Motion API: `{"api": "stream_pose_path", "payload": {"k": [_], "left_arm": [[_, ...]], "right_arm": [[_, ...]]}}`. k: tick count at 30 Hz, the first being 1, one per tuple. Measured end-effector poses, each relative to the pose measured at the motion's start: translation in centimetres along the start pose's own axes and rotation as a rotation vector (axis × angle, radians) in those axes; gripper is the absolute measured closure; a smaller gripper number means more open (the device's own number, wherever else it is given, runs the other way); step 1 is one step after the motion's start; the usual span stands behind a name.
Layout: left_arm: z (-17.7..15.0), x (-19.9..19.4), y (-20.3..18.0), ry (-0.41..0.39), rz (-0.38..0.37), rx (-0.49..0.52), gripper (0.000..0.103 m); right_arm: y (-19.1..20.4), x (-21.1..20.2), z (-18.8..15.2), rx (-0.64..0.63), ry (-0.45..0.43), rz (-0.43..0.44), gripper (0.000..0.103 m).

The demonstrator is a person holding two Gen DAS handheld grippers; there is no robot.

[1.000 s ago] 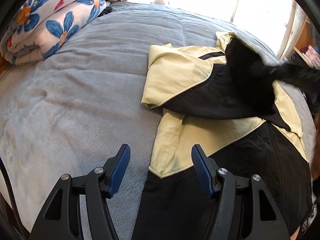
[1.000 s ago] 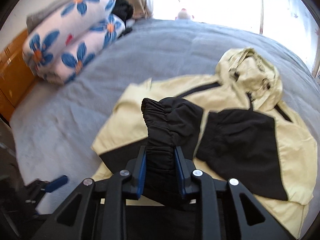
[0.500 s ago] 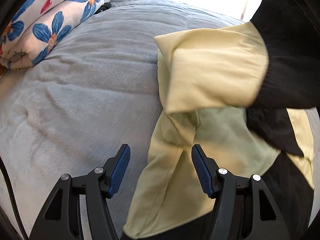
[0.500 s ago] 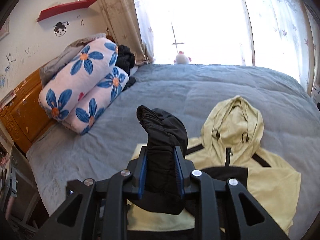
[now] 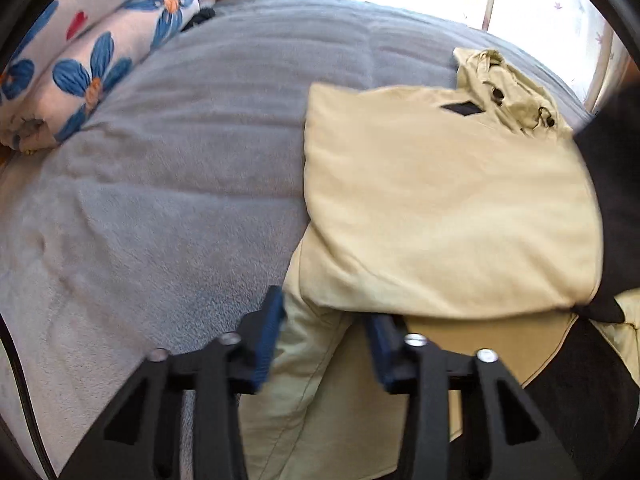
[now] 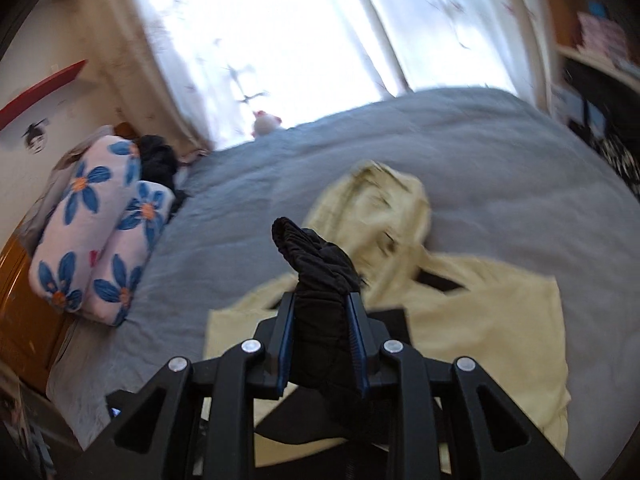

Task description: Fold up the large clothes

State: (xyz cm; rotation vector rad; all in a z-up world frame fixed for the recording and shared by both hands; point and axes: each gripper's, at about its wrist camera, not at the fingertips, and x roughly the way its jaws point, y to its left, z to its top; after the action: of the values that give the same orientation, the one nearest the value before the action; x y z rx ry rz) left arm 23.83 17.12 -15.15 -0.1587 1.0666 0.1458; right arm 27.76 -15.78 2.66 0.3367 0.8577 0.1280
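A yellow and black hooded jacket (image 5: 440, 200) lies on the grey bed (image 5: 180, 160), its hood (image 5: 504, 92) toward the window. My left gripper (image 5: 326, 336) sits low over the jacket's left edge. Its jaws are closing with a fold of yellow cloth between them, and the pads do not visibly press on it. My right gripper (image 6: 320, 320) is shut on the black sleeve cuff (image 6: 312, 256), held up above the jacket (image 6: 480, 320). In the left wrist view the lifted sleeve (image 5: 616, 200) stretches across the jacket's right side.
Two rolled floral quilts (image 5: 80, 72) (image 6: 92, 232) lie at the bed's far left, with dark clothes (image 6: 158, 160) behind them. A small plush toy (image 6: 266, 122) sits by the bright curtained window. Wooden furniture (image 6: 24, 320) flanks the bed's left and shelves (image 6: 600, 40) its right.
My right gripper lifted the black sleeve and swung it across, spreading the yellow sleeve panel over the jacket. My left gripper came down onto the jacket's edge and its jaws narrowed.
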Motion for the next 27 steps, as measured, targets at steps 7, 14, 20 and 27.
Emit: {"api": "stream_pose_path", "payload": {"k": [7, 14, 20, 27], "left_arm": [[0.1, 0.2, 0.5, 0.004, -0.024, 0.014, 0.076], [-0.2, -0.9, 0.8, 0.075, -0.048, 0.127, 0.044], [1.0, -4.2, 1.8, 0.047, -0.112, 0.193, 0.027], [7.4, -0.6, 1.9, 0.045, -0.106, 0.110, 0.024]], "right_arm": [[-8.7, 5.2, -5.7, 0.121, 0.160, -0.107, 0.099], [-10.8, 5.9, -7.8, 0.095, 0.234, -0.114, 0.068], [-12.3, 6.2, -5.9, 0.140, 0.178, -0.110, 0.041], [-13.6, 11.3, -4.8, 0.145, 0.240, -0.082, 0.041]]}}
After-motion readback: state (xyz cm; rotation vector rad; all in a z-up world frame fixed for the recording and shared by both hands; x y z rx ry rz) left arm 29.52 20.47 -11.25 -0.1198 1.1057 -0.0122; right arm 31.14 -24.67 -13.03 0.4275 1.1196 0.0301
